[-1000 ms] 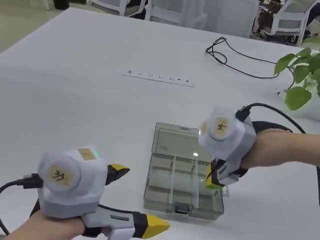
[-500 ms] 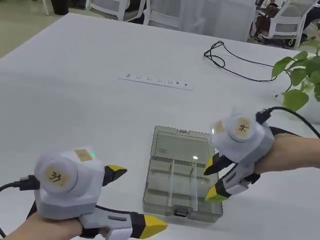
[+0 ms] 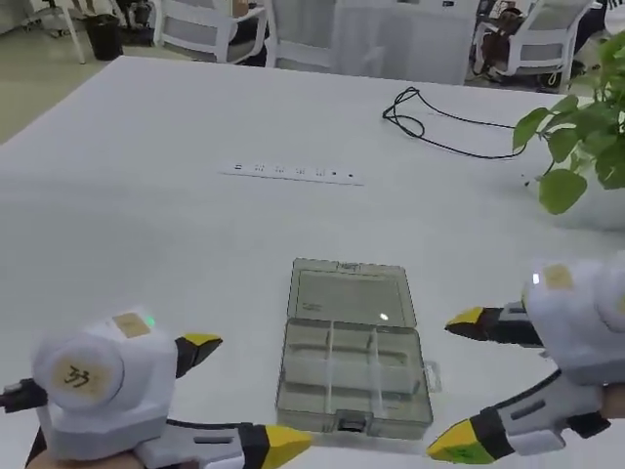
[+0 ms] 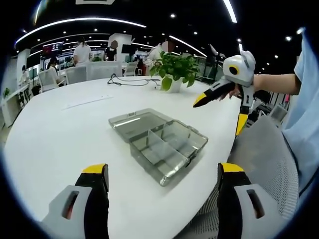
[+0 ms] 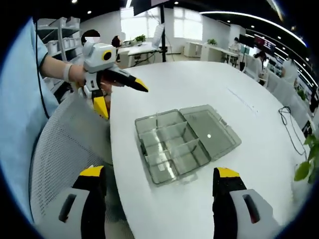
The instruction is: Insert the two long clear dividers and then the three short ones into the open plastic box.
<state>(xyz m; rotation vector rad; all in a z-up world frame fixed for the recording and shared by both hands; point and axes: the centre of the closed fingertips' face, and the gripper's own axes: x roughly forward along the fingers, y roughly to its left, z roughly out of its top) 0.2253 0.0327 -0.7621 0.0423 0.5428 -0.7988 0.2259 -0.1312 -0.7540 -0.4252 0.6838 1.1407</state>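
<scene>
The right claw [image 3: 457,386] has backed off to the right of the box [image 3: 354,376] — spread wide, empty; the left claw [image 3: 249,391] gapes empty on the box's left. Dividers [image 3: 330,354] look seated inside — probably finished.

So the right tongs [image 3: 457,386] are off the plastic box [image 3: 347,376] now. They sit pulled back to its right with jaws spread wide, no longer over its right edge.
</scene>
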